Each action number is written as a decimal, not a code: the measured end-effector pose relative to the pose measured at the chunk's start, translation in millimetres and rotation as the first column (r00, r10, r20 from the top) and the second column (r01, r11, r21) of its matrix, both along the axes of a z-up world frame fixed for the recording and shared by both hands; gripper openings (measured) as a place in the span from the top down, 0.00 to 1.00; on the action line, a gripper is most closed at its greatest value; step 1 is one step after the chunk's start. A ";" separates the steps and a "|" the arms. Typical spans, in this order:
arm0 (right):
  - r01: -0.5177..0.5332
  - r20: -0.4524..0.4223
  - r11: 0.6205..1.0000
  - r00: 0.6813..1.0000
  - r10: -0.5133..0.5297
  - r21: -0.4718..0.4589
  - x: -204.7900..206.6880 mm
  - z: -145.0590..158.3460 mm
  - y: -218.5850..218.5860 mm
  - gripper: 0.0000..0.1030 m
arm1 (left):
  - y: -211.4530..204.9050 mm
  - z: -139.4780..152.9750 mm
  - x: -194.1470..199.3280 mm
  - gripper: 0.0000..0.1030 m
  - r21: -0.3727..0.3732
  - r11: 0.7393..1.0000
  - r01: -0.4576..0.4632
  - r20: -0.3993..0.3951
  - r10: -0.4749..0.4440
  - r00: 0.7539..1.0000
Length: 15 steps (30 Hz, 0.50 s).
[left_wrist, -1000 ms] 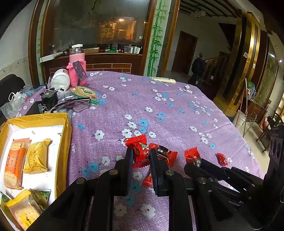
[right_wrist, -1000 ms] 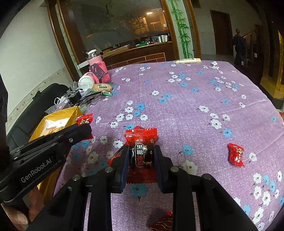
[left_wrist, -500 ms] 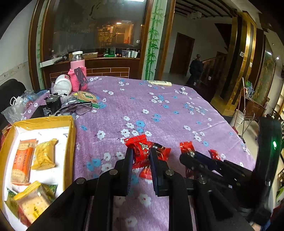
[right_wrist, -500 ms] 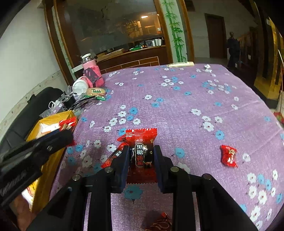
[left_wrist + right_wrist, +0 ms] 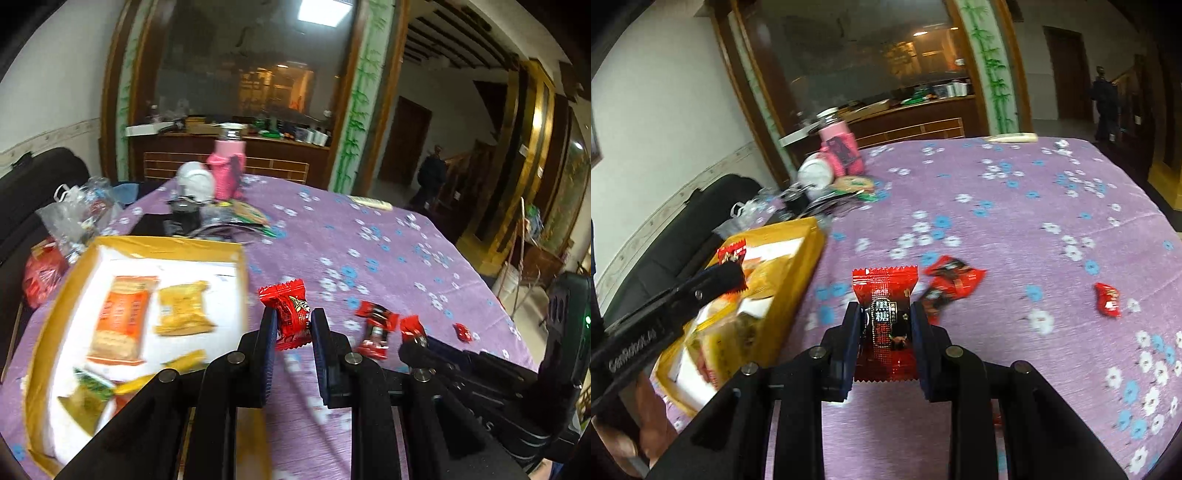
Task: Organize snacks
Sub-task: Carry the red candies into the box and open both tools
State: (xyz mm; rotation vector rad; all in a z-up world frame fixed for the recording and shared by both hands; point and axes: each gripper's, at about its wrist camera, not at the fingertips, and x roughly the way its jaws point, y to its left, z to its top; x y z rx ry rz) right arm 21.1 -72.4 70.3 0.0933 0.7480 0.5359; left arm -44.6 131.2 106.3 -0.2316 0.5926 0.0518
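Observation:
My left gripper (image 5: 293,326) is shut on a red candy packet (image 5: 290,314), held above the table next to the right wall of the yellow box (image 5: 242,258). The box holds an orange cracker pack (image 5: 120,317) and yellow snack packs (image 5: 184,306). My right gripper (image 5: 884,317) is shut on a red and black candy packet (image 5: 884,306), above the purple cloth to the right of the box (image 5: 798,266). The left gripper also shows in the right wrist view (image 5: 733,271), over the box. Loose red candies (image 5: 947,284) lie just past my right gripper.
A single red candy (image 5: 1108,299) lies at the right on the purple flowered tablecloth (image 5: 1034,206). A pink bottle (image 5: 227,166), a white container (image 5: 194,181), plastic bags and clutter (image 5: 77,218) stand behind the box. A dark chair (image 5: 701,221) is at the left.
Both grippers have moved left toward the yellow box with their candies. The left gripper now stands at the box's right wall; the loose candies fell behind to the right.

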 end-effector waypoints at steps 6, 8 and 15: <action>-0.099 0.002 0.995 0.995 0.100 -0.018 -21.2 3.2 37.7 0.75 | 50.6 -4.9 -17.8 0.82 -0.013 0.994 -0.106 0.004 0.106 0.994; -0.136 0.003 0.990 0.991 0.136 -0.029 -28.8 2.6 51.5 0.75 | 68.5 -10.3 -22.6 0.82 -0.025 0.989 -0.147 -0.003 0.147 0.989; -0.251 0.029 0.965 0.967 0.254 -0.080 -60.5 1.4 95.9 0.75 | 112.1 -33.0 -33.7 0.82 -0.050 0.968 -0.245 -0.043 0.243 0.969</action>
